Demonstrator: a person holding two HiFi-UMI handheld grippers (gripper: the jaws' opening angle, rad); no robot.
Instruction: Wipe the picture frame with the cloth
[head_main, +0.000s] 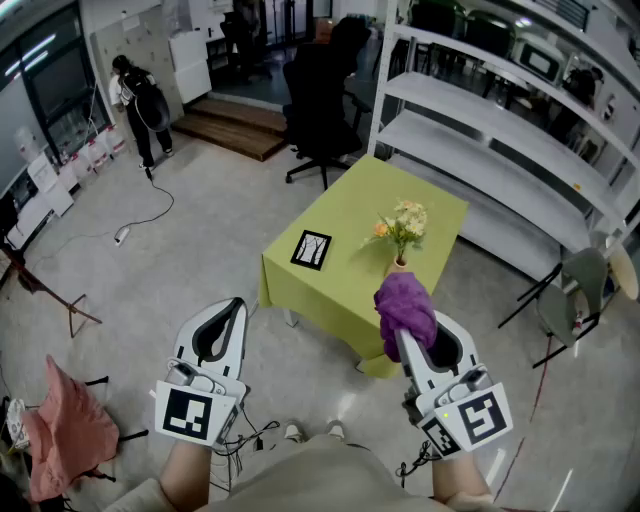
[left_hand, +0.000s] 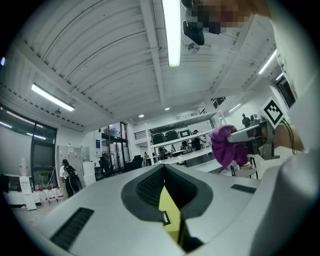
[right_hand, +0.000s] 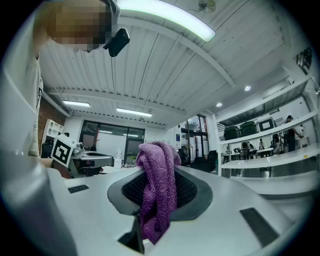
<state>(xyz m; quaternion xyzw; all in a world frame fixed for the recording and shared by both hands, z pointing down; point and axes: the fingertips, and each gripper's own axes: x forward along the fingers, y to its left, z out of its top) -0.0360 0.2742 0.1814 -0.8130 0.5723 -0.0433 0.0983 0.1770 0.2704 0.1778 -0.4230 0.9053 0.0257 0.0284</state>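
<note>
A small black picture frame (head_main: 311, 249) lies flat on the green-covered table (head_main: 345, 290), near its left corner. Both grippers are held well short of the table, above the floor. My right gripper (head_main: 400, 335) is shut on a purple cloth (head_main: 405, 303), which bunches over its tips and hangs between the jaws in the right gripper view (right_hand: 157, 192). My left gripper (head_main: 236, 305) is shut with nothing in it, and a sliver of green table shows through the slit between its jaws (left_hand: 167, 205). The cloth (left_hand: 227, 145) also shows in the left gripper view, off to the right.
A vase of flowers (head_main: 401, 232) stands on the table right of the frame. White shelving (head_main: 500, 130) runs behind, and a black office chair (head_main: 318, 100) sits beyond the table. A folding chair (head_main: 578, 292) is at the right, a pink cloth on a stand (head_main: 62, 425) at the lower left, and a person (head_main: 138, 100) far back.
</note>
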